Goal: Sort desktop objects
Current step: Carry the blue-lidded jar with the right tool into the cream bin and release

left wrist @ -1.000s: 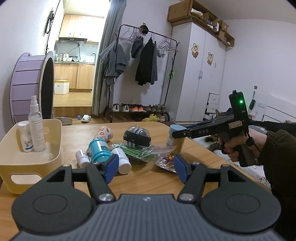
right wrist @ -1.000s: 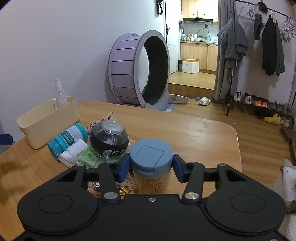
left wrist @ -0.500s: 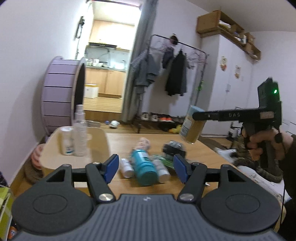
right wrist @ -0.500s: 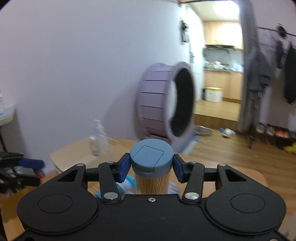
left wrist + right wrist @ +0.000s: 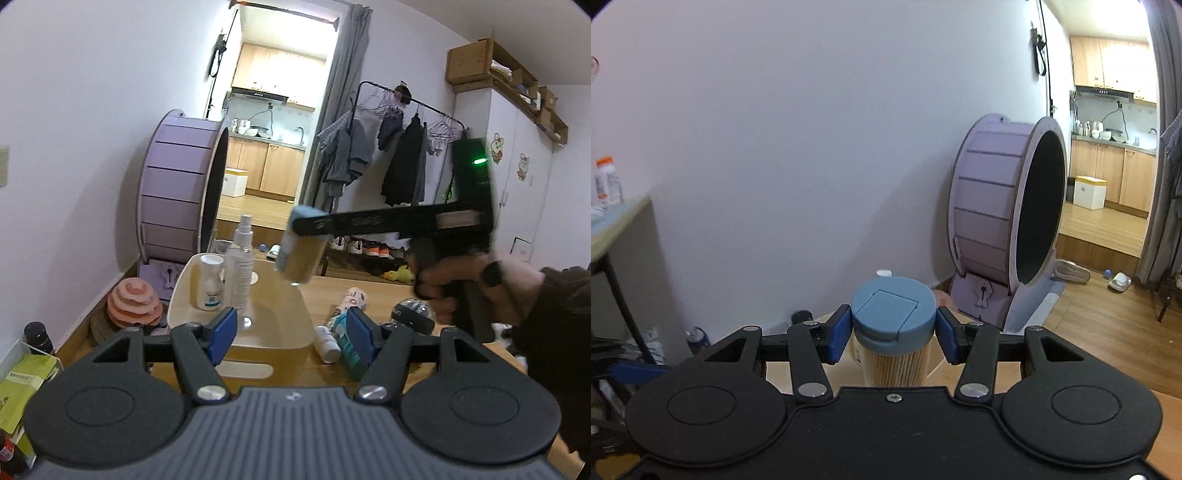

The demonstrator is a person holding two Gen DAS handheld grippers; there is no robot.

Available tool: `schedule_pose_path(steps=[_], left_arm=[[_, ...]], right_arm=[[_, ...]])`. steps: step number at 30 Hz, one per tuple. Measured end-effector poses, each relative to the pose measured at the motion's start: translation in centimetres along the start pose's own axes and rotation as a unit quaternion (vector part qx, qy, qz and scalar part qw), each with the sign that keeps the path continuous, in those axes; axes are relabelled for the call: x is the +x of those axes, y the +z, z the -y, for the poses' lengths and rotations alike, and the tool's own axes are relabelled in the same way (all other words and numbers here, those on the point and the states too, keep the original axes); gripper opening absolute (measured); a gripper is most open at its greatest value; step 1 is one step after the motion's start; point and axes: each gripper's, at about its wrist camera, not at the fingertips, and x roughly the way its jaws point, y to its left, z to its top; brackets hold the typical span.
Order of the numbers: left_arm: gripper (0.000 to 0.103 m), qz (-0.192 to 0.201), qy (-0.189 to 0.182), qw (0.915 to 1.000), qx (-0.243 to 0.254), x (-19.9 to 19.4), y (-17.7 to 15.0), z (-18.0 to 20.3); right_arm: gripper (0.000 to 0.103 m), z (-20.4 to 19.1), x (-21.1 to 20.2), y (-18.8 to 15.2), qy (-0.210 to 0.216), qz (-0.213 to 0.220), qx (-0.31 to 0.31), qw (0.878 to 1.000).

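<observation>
No label or writing on the things reads clearly; the print on the white bottle [image 5: 210,282] and the spray bottle [image 5: 238,266] standing at the far left corner of the cream bin [image 5: 258,341] is too small to make out. The right gripper [image 5: 893,339] pinches a toothpick jar [image 5: 893,345] by its grey-blue lid, blue pads pressed on either side, the jar hanging upright. From the left wrist view the jar [image 5: 301,254] is in the air above the bin's far right rim. The left gripper [image 5: 289,334] stands spread with nothing between its jaws, low over the bin's near edge. A teal bottle [image 5: 345,341] and a small white bottle [image 5: 327,341] lie on the worktop [image 5: 325,291] just beside the bin's right wall.
</observation>
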Motion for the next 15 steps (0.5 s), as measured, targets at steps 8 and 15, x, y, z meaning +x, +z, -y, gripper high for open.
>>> schedule_pose_path(steps=[8, 15], left_arm=[[0.064, 0.000, -0.007, 0.9999, -0.008, -0.1, 0.1, -0.5], [0.064, -0.001, -0.011, 0.9999, -0.007, 0.0, -0.2, -0.5]], right_arm=[[0.048, -0.1, 3.3, 0.5, -0.002, -0.009, -0.005, 1.000], [0.048, -1.3, 4.7, -1.3, -0.036, -0.035, -0.050, 0.997]])
